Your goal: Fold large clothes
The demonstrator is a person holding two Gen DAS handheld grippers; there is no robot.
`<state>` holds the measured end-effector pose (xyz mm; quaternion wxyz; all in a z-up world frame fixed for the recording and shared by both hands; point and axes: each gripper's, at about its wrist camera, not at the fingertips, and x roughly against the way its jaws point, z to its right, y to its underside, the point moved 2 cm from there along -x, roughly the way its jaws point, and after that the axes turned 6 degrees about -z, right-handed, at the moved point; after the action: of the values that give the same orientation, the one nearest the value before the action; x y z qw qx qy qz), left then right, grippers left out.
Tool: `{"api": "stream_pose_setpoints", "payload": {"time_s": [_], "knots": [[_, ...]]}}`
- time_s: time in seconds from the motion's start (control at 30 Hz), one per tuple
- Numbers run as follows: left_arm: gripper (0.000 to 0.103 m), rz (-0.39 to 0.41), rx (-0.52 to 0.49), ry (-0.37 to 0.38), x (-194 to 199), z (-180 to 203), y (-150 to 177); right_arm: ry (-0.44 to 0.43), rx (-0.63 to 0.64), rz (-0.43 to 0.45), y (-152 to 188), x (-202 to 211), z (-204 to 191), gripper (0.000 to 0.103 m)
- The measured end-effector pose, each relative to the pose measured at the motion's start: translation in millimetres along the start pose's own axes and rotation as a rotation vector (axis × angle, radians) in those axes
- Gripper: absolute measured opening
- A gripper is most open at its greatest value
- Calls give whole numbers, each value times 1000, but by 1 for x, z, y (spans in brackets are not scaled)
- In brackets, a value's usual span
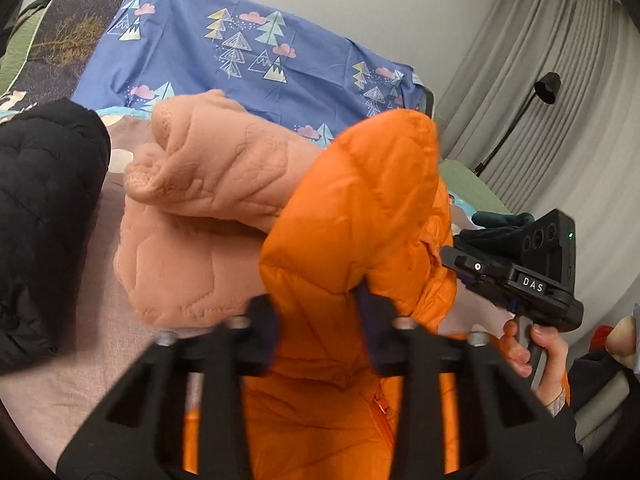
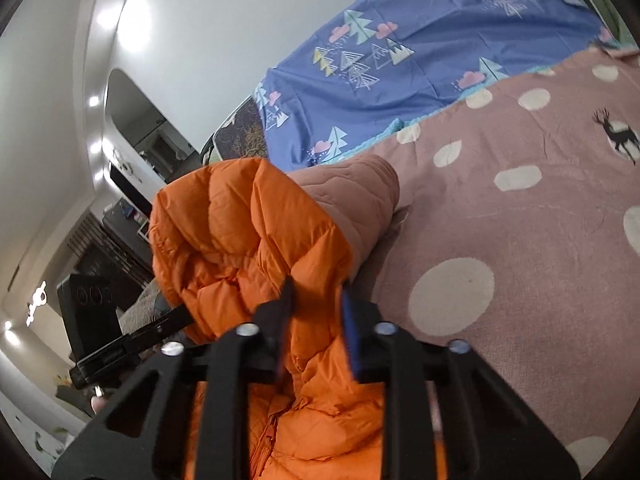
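An orange puffer jacket (image 1: 360,208) lies bunched on the bed, its zipper running down between the arms of my left gripper. My left gripper (image 1: 322,314) is shut on a puffy fold of it, and the fabric fills the gap between the pads. In the right wrist view the same orange jacket (image 2: 240,240) bulges up ahead of my right gripper (image 2: 318,306), which is shut on another fold. The two grippers hold the jacket side by side. The right gripper (image 1: 516,276), held in a hand, also shows in the left wrist view.
A peach quilted garment (image 1: 208,208) lies rolled just behind the orange jacket. A black puffer jacket (image 1: 44,208) sits at the left. The bed has a pink spotted sheet (image 2: 520,240) and a blue tree-print cover (image 1: 248,52). A floor lamp (image 1: 546,88) and curtains stand at the right.
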<state>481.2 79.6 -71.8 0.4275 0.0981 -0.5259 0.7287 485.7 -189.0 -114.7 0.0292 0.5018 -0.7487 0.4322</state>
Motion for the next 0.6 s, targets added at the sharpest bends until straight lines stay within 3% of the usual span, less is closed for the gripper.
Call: {"api": "stream_pose_setpoints", "payload": {"time_s": [0.17,0.3,0.37,0.43,0.47,0.53,0.6], "knots": [[22,16,-88,82,25,14,0,-40,101,-23,-1,24,-27,11],[22,-25,-232,192,42,29,10,-117,233,-109,5,45,-48,11],[33,-94,-339,243,53,38,23,-150,295,-176,10,54,-56,13],[58,-121,-438,280,70,47,36,-189,351,-221,17,62,-60,16],[65,-117,-462,297,76,50,39,-228,393,-261,24,66,-64,25],[81,-40,-491,324,102,53,39,-267,475,-323,37,74,-69,44],[85,54,-454,377,129,49,32,-345,522,-298,43,94,-73,46]]}}
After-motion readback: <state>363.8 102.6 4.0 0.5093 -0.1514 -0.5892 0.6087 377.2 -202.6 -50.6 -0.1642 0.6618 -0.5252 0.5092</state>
